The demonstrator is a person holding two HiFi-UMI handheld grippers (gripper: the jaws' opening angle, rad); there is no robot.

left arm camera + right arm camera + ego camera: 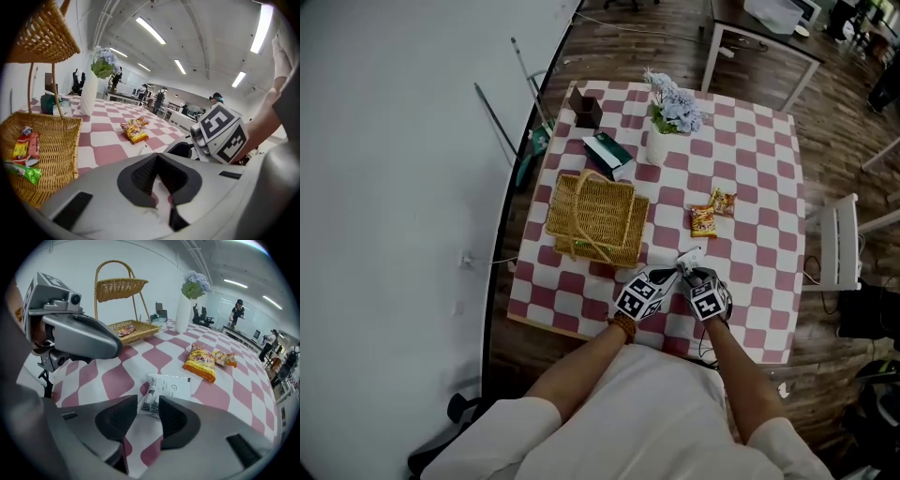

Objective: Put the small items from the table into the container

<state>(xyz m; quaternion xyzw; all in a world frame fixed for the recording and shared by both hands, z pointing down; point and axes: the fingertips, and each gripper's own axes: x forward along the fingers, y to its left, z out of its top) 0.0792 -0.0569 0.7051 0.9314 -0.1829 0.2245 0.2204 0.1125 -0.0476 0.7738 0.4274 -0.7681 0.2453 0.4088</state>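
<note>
A white packet point(169, 389) point(690, 254) lies on the checkered table point(759, 187), its near edge between the open tips of my right gripper point(144, 406) point(695, 274). Two orange snack packets point(201, 363) point(704, 220) lie farther out. The wicker basket point(591, 220) point(51, 154) stands to the left, with a red-yellow packet point(26, 146) and a green one point(22, 171) in its lower tray. My left gripper point(667, 276) point(157, 161) hovers beside the right one; its jaws meet at the tips with nothing between them.
A white vase of flowers point(661, 122), a green box point(607, 155) and a brown box point(585, 107) stand at the table's far side. A white chair point(839, 244) stands at the right. The basket's upper tier point(118, 287) overhangs its tray.
</note>
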